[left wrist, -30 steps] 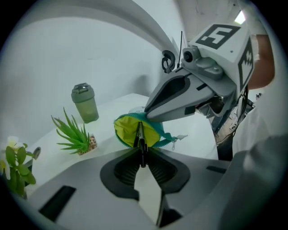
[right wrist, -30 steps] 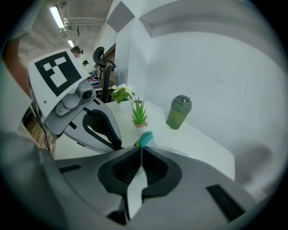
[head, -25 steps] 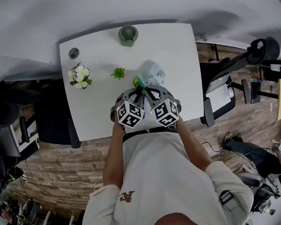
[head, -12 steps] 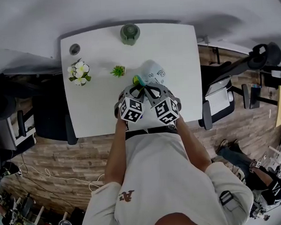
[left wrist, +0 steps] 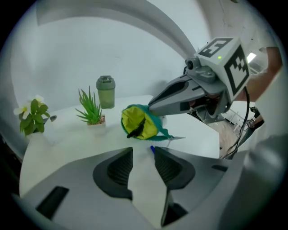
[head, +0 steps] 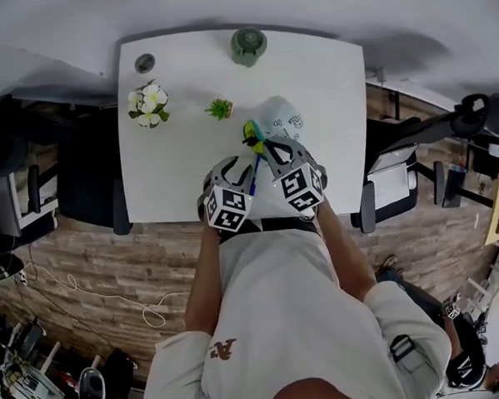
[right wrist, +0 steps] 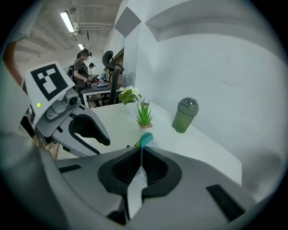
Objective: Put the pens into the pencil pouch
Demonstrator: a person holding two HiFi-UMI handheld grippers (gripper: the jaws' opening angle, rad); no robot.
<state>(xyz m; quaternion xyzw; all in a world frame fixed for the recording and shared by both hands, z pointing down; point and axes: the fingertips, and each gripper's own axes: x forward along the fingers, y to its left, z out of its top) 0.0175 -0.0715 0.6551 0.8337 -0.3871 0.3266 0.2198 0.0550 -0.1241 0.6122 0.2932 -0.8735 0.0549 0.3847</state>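
The pencil pouch [head: 277, 121] lies on the white table [head: 173, 165], its green-edged yellow mouth [left wrist: 137, 122] held up and open. A black pen [left wrist: 135, 129] shows inside it. My right gripper [head: 262, 144] is shut on the pouch's teal rim [right wrist: 145, 139]. My left gripper [head: 238, 166] sits just in front of the mouth and its jaws are opening, the pads pressing on nothing [left wrist: 142, 152]. A blue pen [head: 253, 173] lies between the two grippers, pointing at the mouth; its tip [left wrist: 152, 148] shows by the left gripper's right jaw.
A green lidded cup [head: 248, 46] stands at the table's far edge. A small green plant [head: 220, 109], a pot of white flowers [head: 148, 104] and a round grey cap [head: 145, 63] lie to the left. Office chairs [head: 390, 175] flank the table.
My left gripper has drawn back from the pouch mouth toward me and its jaws have parted. The blue pen now shows between the grippers. The right gripper keeps its grip.
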